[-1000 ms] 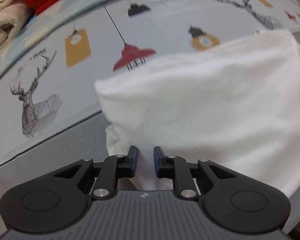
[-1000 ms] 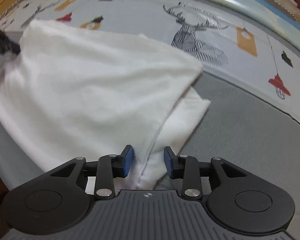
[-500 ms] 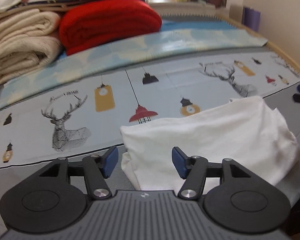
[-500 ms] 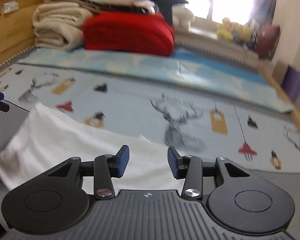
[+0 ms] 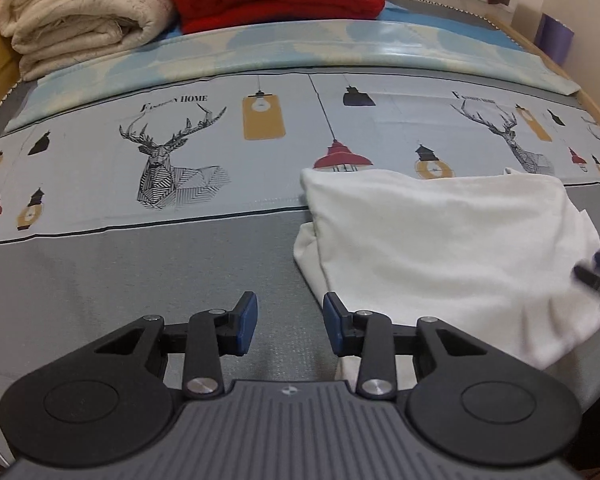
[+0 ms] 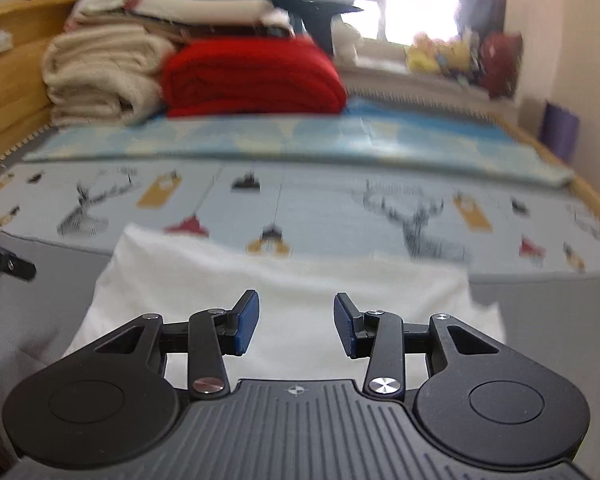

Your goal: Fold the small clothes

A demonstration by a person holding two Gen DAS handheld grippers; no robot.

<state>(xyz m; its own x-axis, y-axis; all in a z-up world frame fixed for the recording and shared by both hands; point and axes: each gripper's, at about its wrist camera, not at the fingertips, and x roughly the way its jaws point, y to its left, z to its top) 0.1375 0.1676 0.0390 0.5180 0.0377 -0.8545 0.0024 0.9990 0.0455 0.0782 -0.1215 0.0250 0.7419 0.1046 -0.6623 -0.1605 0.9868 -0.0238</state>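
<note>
A: Left wrist view first. The left gripper (image 5: pixel 287 322) is hanging over bare grey sheet (image 5: pixel 120 272), jaws standing partly apart after just closing in a bit, nothing between them. The white garment (image 5: pixel 440 240) is lying just to its right, folded over, partly on the grey and partly on the deer-print band (image 5: pixel 180 152).

B: Is the right gripper showing there?

A: Only as a blurred dark bit at the right edge (image 5: pixel 598 276), over the garment's corner. Can't read its jaws from here.

B: Right wrist view?

A: The right gripper (image 6: pixel 296 326) is hovering above the garment (image 6: pixel 284 292), jaws partly open, having widened slightly, holding nothing. The frame is blurring. The left gripper's tip is poking in at the left edge (image 6: pixel 4 262).

B: Risks?

A: The lower layer is sticking out at the garment's left side, so the fold is looking uneven; pinching only the top layer would probably drag it askew. The near edge is sitting close to the bed's edge, so a careless tug might pull it off.

B: Clutter?

A: A red blanket (image 6: pixel 252 76) and a cream blanket (image 6: pixel 100 76) are stacked at the far end, well apart. Nothing is blocking the garment.
</note>
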